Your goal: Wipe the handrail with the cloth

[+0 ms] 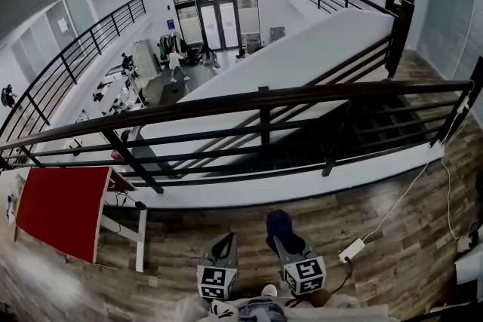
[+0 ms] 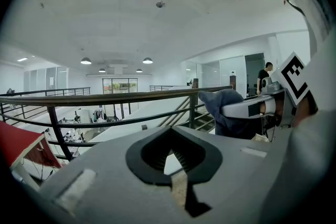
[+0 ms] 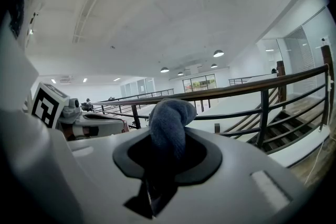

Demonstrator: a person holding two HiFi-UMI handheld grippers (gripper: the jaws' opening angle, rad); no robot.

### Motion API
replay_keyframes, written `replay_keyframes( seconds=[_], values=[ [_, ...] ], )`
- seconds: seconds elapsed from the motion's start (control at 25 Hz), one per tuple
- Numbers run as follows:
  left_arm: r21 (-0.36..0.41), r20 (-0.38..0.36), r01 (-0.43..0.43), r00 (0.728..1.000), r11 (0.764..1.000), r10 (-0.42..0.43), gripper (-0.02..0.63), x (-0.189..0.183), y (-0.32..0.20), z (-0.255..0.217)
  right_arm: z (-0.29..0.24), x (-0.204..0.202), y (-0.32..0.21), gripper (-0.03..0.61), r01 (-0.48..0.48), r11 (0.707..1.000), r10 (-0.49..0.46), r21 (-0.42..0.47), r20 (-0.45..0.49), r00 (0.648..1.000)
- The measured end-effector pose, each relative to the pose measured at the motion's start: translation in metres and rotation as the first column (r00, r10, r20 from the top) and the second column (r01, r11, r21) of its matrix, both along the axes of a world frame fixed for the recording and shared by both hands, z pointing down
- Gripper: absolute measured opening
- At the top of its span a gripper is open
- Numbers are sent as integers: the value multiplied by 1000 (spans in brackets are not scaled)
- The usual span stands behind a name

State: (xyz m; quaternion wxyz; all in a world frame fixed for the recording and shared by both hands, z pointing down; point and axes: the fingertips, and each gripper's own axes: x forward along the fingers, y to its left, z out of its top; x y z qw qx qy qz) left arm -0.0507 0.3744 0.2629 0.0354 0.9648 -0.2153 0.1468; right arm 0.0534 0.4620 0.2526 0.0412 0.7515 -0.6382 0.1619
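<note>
A dark wooden handrail (image 1: 264, 96) on black metal posts crosses the head view from lower left to upper right, well ahead of both grippers. It also shows as the handrail (image 2: 105, 97) in the left gripper view and the handrail (image 3: 236, 91) in the right gripper view. My right gripper (image 1: 283, 239) is shut on a bunched blue cloth (image 1: 278, 225); the cloth (image 3: 168, 123) bulges up out of the right gripper (image 3: 167, 152). My left gripper (image 1: 225, 239) is beside it, shut and holding nothing, its tips meeting at the left gripper (image 2: 169, 132). From there the cloth (image 2: 223, 107) shows to the right.
A red-topped table (image 1: 60, 211) stands at my left. A white power strip (image 1: 352, 249) and its cable lie on the wood floor at my right. Stairs (image 1: 377, 132) descend beyond the railing. A person (image 2: 266, 73) stands far off.
</note>
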Motion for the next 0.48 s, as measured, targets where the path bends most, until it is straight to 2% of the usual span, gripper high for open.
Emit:
replay_keyframes(
  seconds=[0.16,0.48],
  values=[
    [-22,0,1,1000,1000,-1,3,7,5,-6,1,7,3,91,-4,1000,4,-5,5,1000],
    [-6,18,-16,1000,1000,16,3,11,-1,1,2,15,2,91,-27,1000,27,6,12,1000]
  ],
)
